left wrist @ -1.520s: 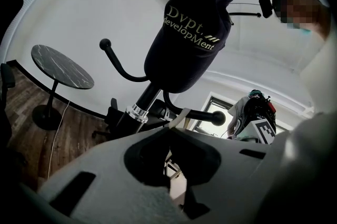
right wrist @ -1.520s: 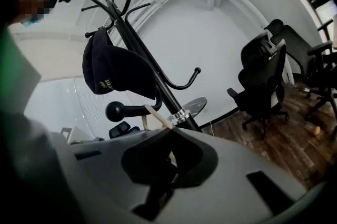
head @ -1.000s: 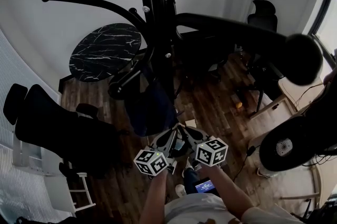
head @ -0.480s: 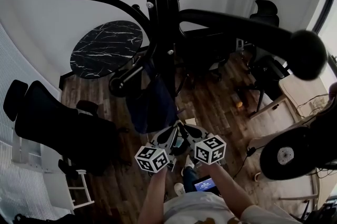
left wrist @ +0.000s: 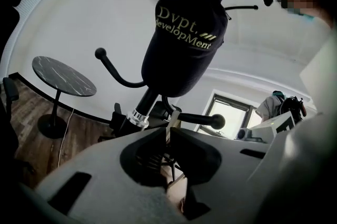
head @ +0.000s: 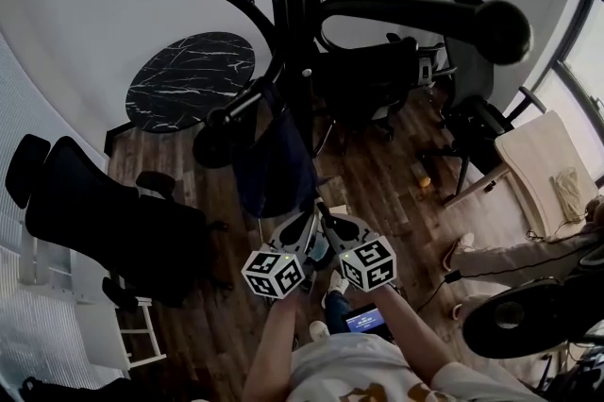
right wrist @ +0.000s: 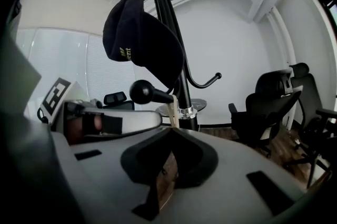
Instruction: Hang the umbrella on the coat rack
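We are facing the tall black metal coat rack [head: 294, 13], where a dark navy fabric cap [head: 274, 169] is hanging on one arm. No umbrella is showing in any view. The left hand-held gripper [left wrist: 169, 125] and right hand-held gripper [right wrist: 172, 110] are both pressing their jaws together on nothing, so we are judging it best to find the umbrella first, then aim for a free hook.

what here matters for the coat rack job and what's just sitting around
For the job:
coat rack
left gripper, jaws together
right gripper, jaws together
No umbrella shows in any view.

Just sitting around:
dark cap, hanging on the rack
round marble table
black office chair
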`<state>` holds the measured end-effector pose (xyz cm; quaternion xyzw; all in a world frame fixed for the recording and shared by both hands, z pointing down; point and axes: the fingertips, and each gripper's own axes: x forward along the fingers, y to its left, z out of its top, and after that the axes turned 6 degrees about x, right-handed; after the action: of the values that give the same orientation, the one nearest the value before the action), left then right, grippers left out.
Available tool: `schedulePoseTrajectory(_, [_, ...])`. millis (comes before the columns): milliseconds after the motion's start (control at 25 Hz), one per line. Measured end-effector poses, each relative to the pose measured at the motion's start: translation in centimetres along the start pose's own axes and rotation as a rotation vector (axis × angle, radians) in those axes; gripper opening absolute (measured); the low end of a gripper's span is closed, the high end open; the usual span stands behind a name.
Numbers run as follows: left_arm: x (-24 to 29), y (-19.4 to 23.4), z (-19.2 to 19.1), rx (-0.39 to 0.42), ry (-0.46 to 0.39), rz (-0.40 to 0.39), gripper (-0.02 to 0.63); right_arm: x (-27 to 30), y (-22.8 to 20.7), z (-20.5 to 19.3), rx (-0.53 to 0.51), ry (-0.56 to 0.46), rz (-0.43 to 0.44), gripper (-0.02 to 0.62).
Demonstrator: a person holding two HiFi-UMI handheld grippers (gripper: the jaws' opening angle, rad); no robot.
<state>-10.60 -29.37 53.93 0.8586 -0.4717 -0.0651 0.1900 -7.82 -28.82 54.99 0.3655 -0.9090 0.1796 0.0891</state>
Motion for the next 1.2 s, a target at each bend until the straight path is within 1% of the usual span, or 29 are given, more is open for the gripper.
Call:
schedulePoseTrajectory(120, [-0.8, -0.2, 0.8, 0.028, -0.011, 0.021, 0.021, -1.0, 0.5, 0.4, -0.015, -0.015, -0.005, 0.012])
schedulePoseTrajectory(200, [-1.4, -0.3, 1.4, 0.044, -0.026, 0.039, 0.021, -1.9, 0.8, 1.0, -0.047, -0.033, -0.013, 0.012])
schedulePoseTrajectory(320, [-2.9, -1.0, 1.4, 0.032, -0.045, 0.028, 0.020, -3.7, 1.5, 1.2, -0.095, -0.061, -0.038, 0.012])
schedulePoseTrajectory(400, [-3.9, -1.5, 0.9, 0.021, -0.047, 0.027, 0.020, -4.9, 1.9, 0.6, -0.091, -0.065, -0.057, 0.012])
schedulePoseTrajectory(480, [-4.8, -2.0, 0.6, 0.034, -0.042, 0.036, 0.020, -6.1, 2.2, -0.1, -0.075, -0.063, -0.069, 0.012])
schedulePoseTrajectory(680, [-6.8, -4.0, 0.6, 0.117, -0.029, 0.069, 0.020, -9.1, 3.2, -0.7, -0.071, -0.071, -0.087, 0.012])
schedulePoseTrajectory(760, [-7.7, -4.4, 0.5, 0.169, -0.010, 0.109, 0.020, -9.9, 4.0, -0.8, -0.078, -0.075, -0.079, 0.012])
schedulePoseTrajectory(880, [-9.2, -4.8, 0.3, 0.279, 0.031, 0.191, 0.020, -10.8, 5.3, -0.5, -0.097, -0.090, -0.046, 0.012])
schedulePoseTrajectory(920, [-9.5, -5.1, 0.4, 0.299, 0.034, 0.200, 0.020, -11.1, 5.6, -0.4, -0.098, -0.099, -0.037, 0.012])
schedulePoseTrajectory(1000, [-10.0, -6.1, 0.4, 0.308, 0.031, 0.190, 0.020, -11.9, 5.8, -0.2, -0.093, -0.112, -0.030, 0.012])
schedulePoseTrajectory(1080, [-10.4, -7.1, 0.2, 0.300, 0.027, 0.181, 0.020, -12.8, 5.9, -0.3, -0.082, -0.118, -0.025, 0.012])
schedulePoseTrajectory(1200, [-11.2, -8.3, -0.2, 0.287, 0.021, 0.202, 0.020, -14.4, 6.1, -0.8, -0.055, -0.127, -0.014, 0.012])
